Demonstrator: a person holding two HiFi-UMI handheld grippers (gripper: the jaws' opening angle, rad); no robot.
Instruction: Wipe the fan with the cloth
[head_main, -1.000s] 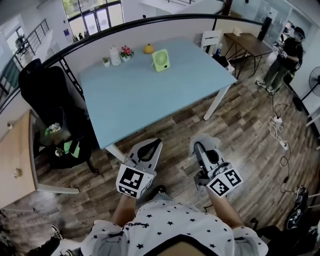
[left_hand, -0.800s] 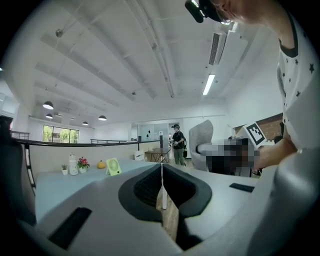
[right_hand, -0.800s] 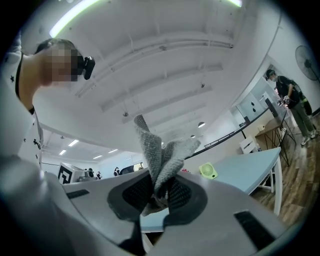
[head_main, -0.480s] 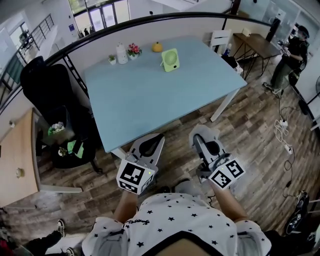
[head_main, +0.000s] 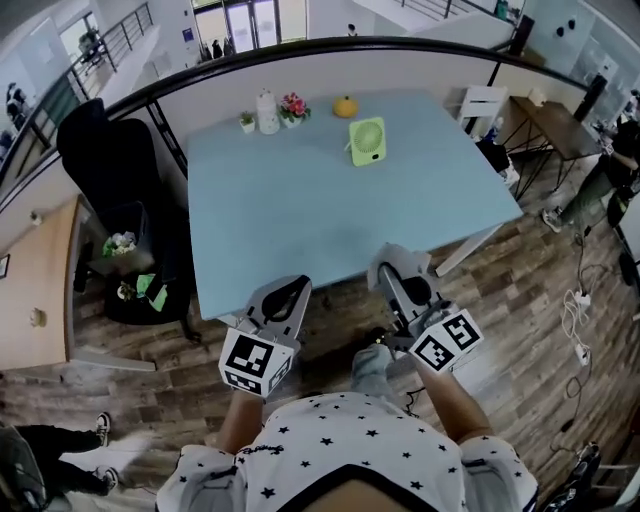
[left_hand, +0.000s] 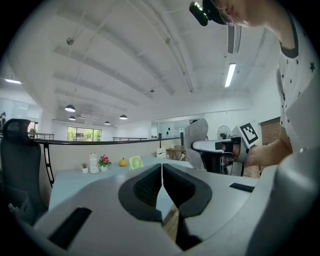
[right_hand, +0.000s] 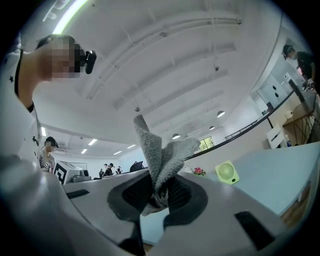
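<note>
A small green fan (head_main: 367, 140) stands upright near the far edge of the light blue table (head_main: 330, 210); it also shows in the left gripper view as the fan (left_hand: 135, 162) and in the right gripper view as the fan (right_hand: 227, 172). My right gripper (head_main: 398, 277) is shut on a grey cloth (right_hand: 159, 152) that sticks up out of its jaws (right_hand: 160, 189). My left gripper (head_main: 290, 293) is shut with nothing in it, its jaws pressed together (left_hand: 161, 172). Both grippers hang at the table's near edge, far from the fan.
Left of the fan stand a white bottle (head_main: 266, 112), a pot of red flowers (head_main: 294, 107), a tiny plant (head_main: 247, 121) and an orange ornament (head_main: 344, 106). A black chair (head_main: 115, 160) is at the table's left, a white chair (head_main: 480, 105) at its right, and a curved partition behind.
I have come nearer the table: its near edge now lies right in front of both grippers. The grippers keep their pose, the right one still holding the cloth.
</note>
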